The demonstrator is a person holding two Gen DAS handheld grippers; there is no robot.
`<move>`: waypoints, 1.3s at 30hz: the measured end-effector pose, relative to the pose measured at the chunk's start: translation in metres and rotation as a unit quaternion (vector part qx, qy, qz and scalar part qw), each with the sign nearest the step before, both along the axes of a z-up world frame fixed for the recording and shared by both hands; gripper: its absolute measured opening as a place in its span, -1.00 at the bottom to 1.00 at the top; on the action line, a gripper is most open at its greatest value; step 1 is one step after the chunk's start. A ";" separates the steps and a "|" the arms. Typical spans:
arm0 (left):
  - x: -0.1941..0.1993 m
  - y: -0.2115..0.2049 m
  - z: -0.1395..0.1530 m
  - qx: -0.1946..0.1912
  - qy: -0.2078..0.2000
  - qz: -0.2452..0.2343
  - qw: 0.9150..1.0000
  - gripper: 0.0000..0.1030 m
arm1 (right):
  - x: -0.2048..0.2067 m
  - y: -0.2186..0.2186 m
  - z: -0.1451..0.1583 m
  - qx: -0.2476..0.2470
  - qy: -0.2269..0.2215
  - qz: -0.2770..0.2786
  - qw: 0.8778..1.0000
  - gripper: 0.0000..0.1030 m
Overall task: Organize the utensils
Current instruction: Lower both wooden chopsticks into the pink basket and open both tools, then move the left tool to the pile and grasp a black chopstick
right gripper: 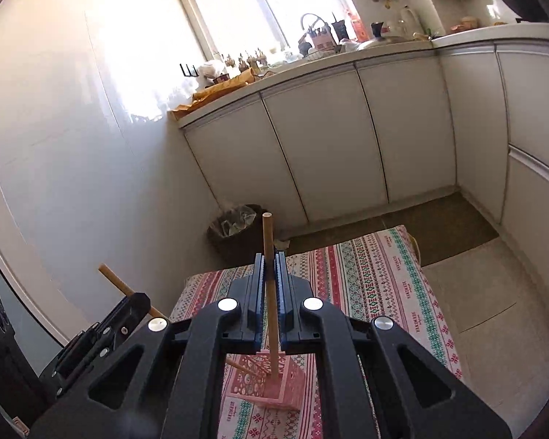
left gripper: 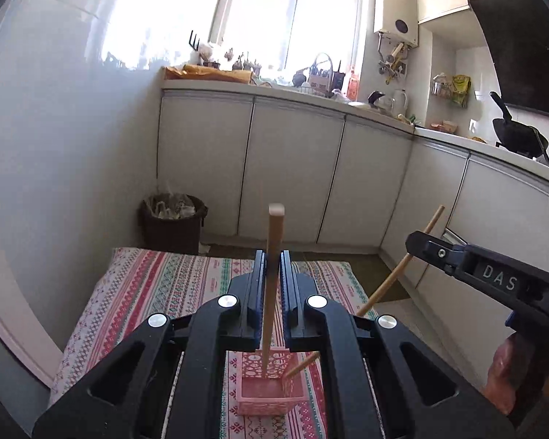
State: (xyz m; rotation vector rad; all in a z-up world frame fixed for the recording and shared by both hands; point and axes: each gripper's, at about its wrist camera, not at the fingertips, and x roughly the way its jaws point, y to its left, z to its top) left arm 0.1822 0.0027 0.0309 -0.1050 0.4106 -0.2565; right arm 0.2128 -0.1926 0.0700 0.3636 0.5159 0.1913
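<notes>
A: Entry. The left gripper (left gripper: 272,274) carries one round light wooden chopstick (left gripper: 272,256), which stands near upright at the centre of the left wrist view. Its lower tip sits inside the small pink perforated plastic basket (left gripper: 271,391) at bottom centre. The jaws look close about the stick with a sliver of gap. I judge the hold loose.

B: The right gripper (right gripper: 269,285) has its jaws pinched tight on a second wooden chopstick (right gripper: 269,278), its tip also down in the pink basket (right gripper: 274,384). The basket rests on the striped patterned cloth (right gripper: 377,278) that covers the counter.

A: Step in hand, as I judge it: dropping both sticks into the basket. Advice: keep each stick steep and let its tip reach the basket floor before the jaws part. Release one side at a time, because the light basket may tip if a stick leans on its wall.

B: The right stick slants across the lower right of the left wrist view. I would straighten it first.

A: Count: two chopsticks, one basket, two grippers. No other utensils show on the cloth.
</notes>
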 end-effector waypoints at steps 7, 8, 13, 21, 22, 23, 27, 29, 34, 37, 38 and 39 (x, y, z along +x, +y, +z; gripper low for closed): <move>-0.005 0.023 -0.002 -0.024 -0.009 0.025 0.999 0.12 | 0.010 0.008 -0.019 -0.007 0.013 -0.001 1.000 -0.74; -0.006 0.025 0.001 -0.027 -0.011 0.028 0.999 0.15 | 0.008 0.007 -0.017 -0.010 0.014 -0.003 1.000 -0.71; -0.016 0.029 0.013 -0.035 -0.020 0.040 0.998 0.30 | -0.002 0.004 -0.007 -0.018 0.010 -0.012 1.000 -0.66; -0.036 0.027 0.037 -0.039 -0.044 0.075 0.995 0.39 | -0.034 -0.001 0.014 -0.029 -0.007 -0.027 0.999 -0.36; -0.040 0.026 0.040 -0.037 -0.045 0.076 0.995 0.40 | -0.038 -0.002 0.016 -0.028 -0.007 -0.028 0.999 -0.34; -0.044 0.025 0.042 -0.036 -0.045 0.076 0.995 0.41 | -0.042 -0.004 0.018 -0.026 -0.007 -0.030 0.999 -0.27; -0.063 0.020 0.054 -0.027 -0.050 0.078 0.995 0.57 | -0.068 -0.009 0.026 -0.028 -0.013 -0.046 0.998 -0.02; -0.072 0.019 0.056 -0.025 -0.053 0.078 0.995 0.62 | -0.080 -0.012 0.028 -0.026 -0.014 -0.049 0.998 0.07; -0.095 0.016 0.058 -0.018 -0.051 0.079 0.995 0.68 | -0.113 -0.020 0.036 -0.027 -0.028 -0.065 0.997 0.42; -0.108 0.016 0.058 -0.022 -0.051 0.080 0.995 0.76 | -0.128 -0.021 0.035 -0.034 -0.024 -0.065 0.997 0.47; -0.112 0.016 0.057 -0.022 -0.051 0.079 0.995 0.78 | -0.134 -0.022 0.033 -0.038 -0.024 -0.067 0.997 0.52; -0.116 0.015 0.055 -0.021 -0.050 0.079 0.995 0.83 | -0.140 -0.023 0.031 -0.043 -0.026 -0.070 0.996 0.57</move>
